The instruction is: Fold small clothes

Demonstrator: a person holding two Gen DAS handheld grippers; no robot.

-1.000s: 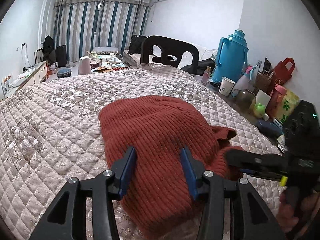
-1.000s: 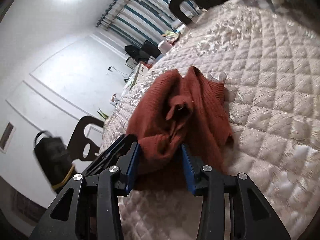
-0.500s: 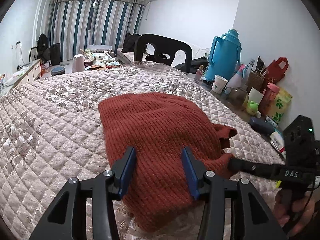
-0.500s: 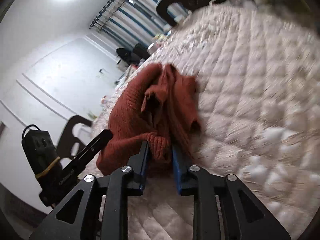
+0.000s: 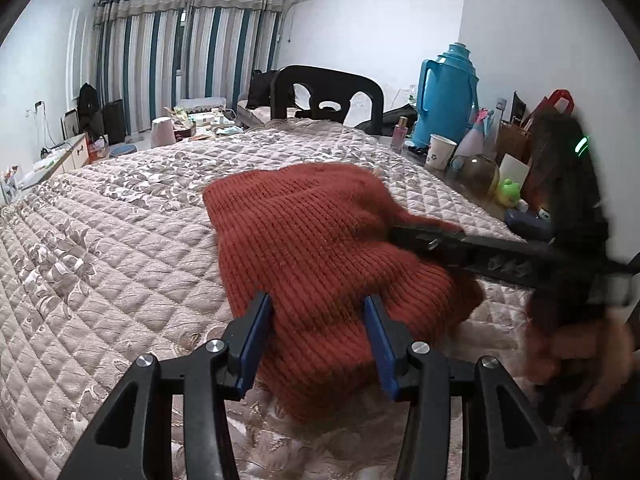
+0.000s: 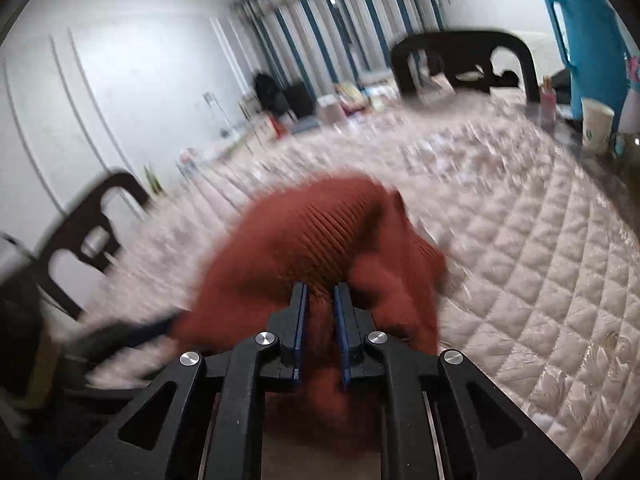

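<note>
The rust-red knit sweater (image 5: 320, 248) lies bunched on the quilted bedspread (image 5: 100, 264), toward the near right part of the bed. Nearest the left camera, the left gripper (image 5: 318, 334) hangs over the sweater's near hem with its blue pads spread and nothing pinched. From the right, the right gripper (image 6: 320, 320) reaches over the sweater's right edge; its jaws are closing on a fold of the knit, which sits between the pads, though blur makes it hard to say how firmly. Beyond the sweater the floral bedspread runs to a black chair (image 5: 326, 94) at the far edge. Along the right wall stand a paper cup (image 5: 440, 152) and a blue thermos (image 5: 448, 96), and striped curtains (image 5: 180, 56) close the far end of the room. A second ago the right gripper's pads stood wide around the crumpled cloth; since then the wrist has rolled and the sweater's right side has been drawn up and over.
</note>
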